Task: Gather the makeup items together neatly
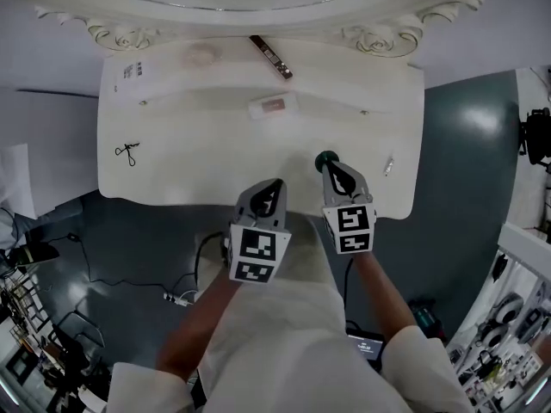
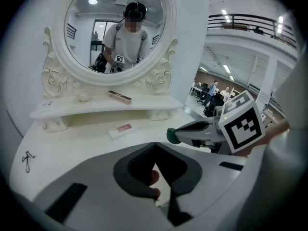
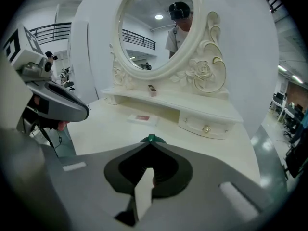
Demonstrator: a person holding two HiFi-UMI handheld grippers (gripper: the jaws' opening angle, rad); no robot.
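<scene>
Hovering at the bench (image 1: pixel 189 127) edge, left claw (image 1: pixel 276 184) and right claw (image 1: pixel 331 169) sit closed, green cap (image 1: pixel 327 157) at the right tip. Flat palette (image 1: pixel 273 106) lies mid-bench, likely light, stiff, slick: grip its long edges.

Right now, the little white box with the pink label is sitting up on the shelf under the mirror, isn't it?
Not quite. The little white box with the pink label is not up on the shelf. It lies lower down, on the tabletop in front of the shelf. The left gripper view shows this clearly.
</scene>
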